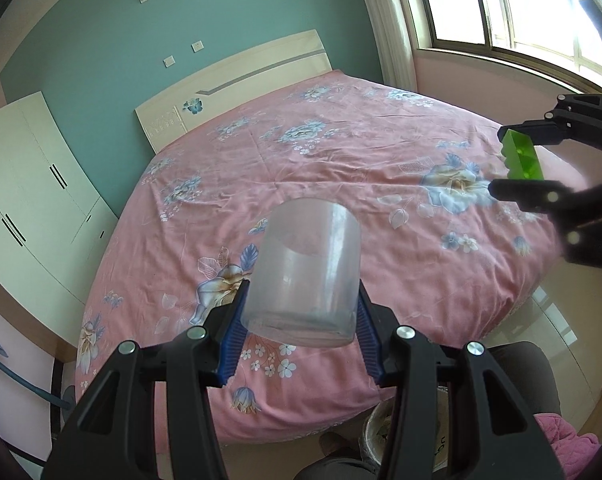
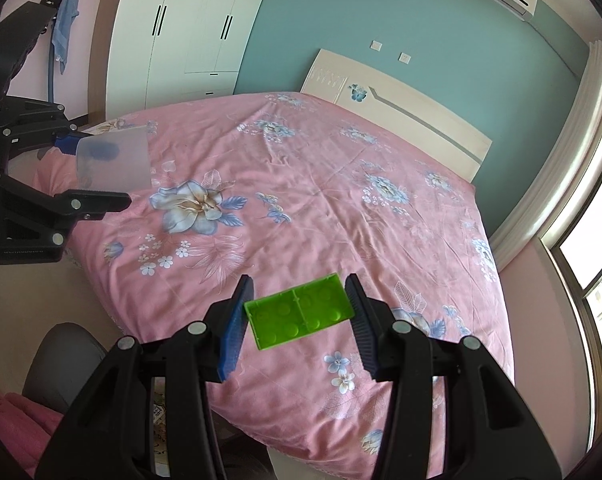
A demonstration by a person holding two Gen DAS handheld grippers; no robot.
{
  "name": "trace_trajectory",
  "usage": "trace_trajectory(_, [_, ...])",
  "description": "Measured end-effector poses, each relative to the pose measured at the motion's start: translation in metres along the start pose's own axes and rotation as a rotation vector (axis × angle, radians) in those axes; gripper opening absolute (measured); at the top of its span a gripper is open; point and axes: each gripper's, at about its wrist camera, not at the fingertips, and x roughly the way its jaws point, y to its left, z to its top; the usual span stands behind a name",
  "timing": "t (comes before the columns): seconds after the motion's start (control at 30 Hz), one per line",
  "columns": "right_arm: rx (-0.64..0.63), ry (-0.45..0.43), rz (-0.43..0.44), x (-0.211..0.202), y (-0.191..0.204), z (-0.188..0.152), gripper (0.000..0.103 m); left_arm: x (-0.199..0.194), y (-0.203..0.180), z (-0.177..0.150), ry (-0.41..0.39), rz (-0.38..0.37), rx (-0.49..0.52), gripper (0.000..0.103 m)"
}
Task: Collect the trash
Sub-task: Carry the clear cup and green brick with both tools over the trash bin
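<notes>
- Pink floral bed (image 1: 341,152) fills the room, its surface bare.
- Left gripper (image 1: 301,320) is clamped on a translucent cup (image 1: 305,276), held above the bed's foot edge.
- Right gripper (image 2: 299,312) is clamped on a green block (image 2: 301,310), above the foot edge too.

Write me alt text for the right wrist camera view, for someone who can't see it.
The right tongs grip a green plastic block above a bed with a pink floral sheet. At far left, the left tongs hold a clear plastic cup. Behind are a white wardrobe and a teal wall.
</notes>
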Motion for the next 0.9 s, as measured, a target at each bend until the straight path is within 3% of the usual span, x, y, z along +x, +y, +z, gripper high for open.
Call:
trace_trajectory(0.3, [0.016,0.026,0.025,-0.004,0.02,-0.024,0.048,0.0,-0.014,-0.047,0.055,0.004,0.011,0.051])
trace_trajectory(0.9, [0.018,0.218,0.125,0.062,0.071,-0.093,0.048,0.055,-0.041,-0.127,0.229,-0.074,0.013,0.051])
